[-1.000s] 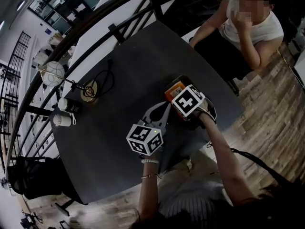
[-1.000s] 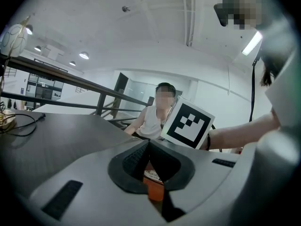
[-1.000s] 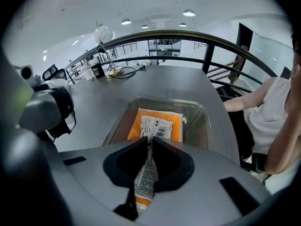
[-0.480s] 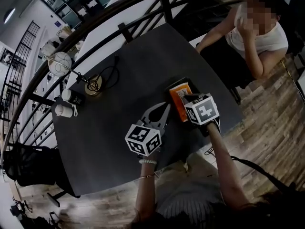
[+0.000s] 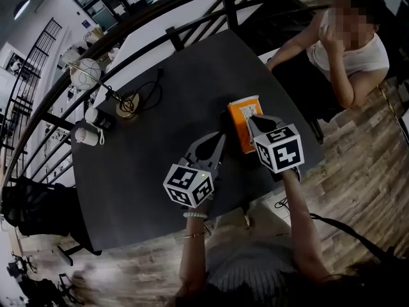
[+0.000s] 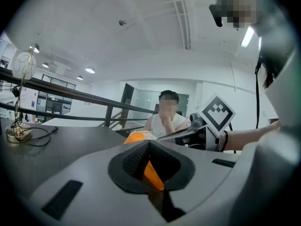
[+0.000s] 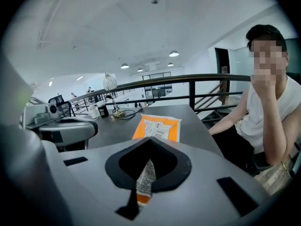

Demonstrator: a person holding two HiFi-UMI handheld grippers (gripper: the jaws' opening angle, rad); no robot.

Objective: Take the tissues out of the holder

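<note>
— Checking risk first: what's most likely to fail?
— Grip's thin. The right gripper (image 7: 150, 140) has its jaws closed on just the near edge of the tissue pack (image 7: 157, 127), w/ only a sliver of printed wrapper btwn them. Yank fast and the film could slip out or tear, imo.
— Anything else?
— The rest of the pack looks to lie flat on the table (image 5: 166, 107). Dragging it instead of lifting could push it toward the table edge on the seated person's (image 5: 348, 43) side.
— Where's the pack vs. the grippers?
— Straight ahead of the right one, running away from its tips along the tabletop. The left gripper (image 5: 220, 137) sits just beside the pack, on its left, not touching. Its jaws are together w/ nothing clamped; the orange seen through its hollow is the pack beyond.
— Holder?
— Can't make it out. Prob hidden under the right gripper, but not sure.
</note>
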